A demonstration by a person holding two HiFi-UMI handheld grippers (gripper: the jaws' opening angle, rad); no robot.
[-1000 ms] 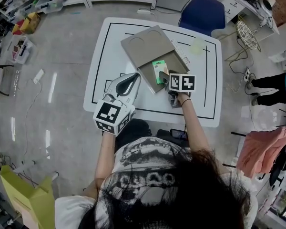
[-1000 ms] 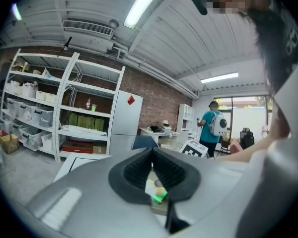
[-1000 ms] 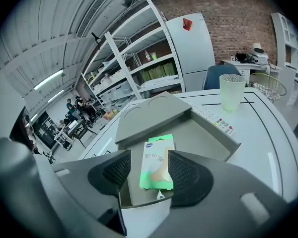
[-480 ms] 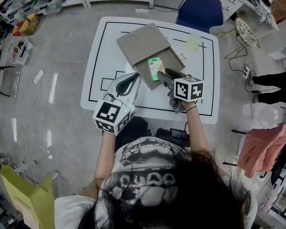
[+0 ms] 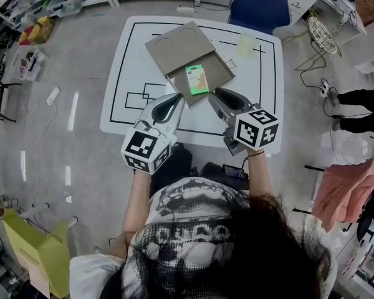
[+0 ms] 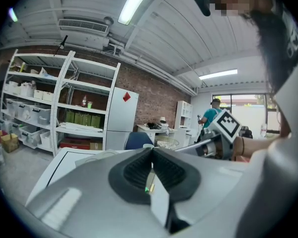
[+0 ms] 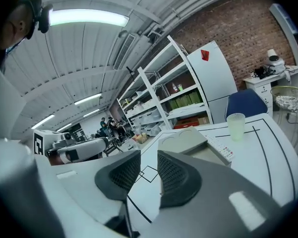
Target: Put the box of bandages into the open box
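The green box of bandages (image 5: 197,80) lies flat inside the open cardboard box (image 5: 219,73), whose lid (image 5: 177,50) stands folded back to the far left. My right gripper (image 5: 215,94) hovers just in front of the box, apart from it. Its jaws are closing with nothing between them, and a gap still shows in the right gripper view (image 7: 148,158). My left gripper (image 5: 173,99) is shut and empty near the table's front edge, its pads (image 6: 139,168) meeting. The open box (image 7: 191,140) also shows past the right jaws.
A white table (image 5: 131,73) with black lines carries a translucent cup (image 5: 246,44) and a remote (image 5: 224,60) behind the box. A blue chair (image 5: 255,5) stands beyond it. Pink cloth (image 5: 343,195) hangs at the right; a yellow-green bag (image 5: 37,254) is at the lower left.
The right gripper has drawn back out of the open box toward the person, leaving the bandage box inside, and its jaws have narrowed. The left gripper has stayed put.
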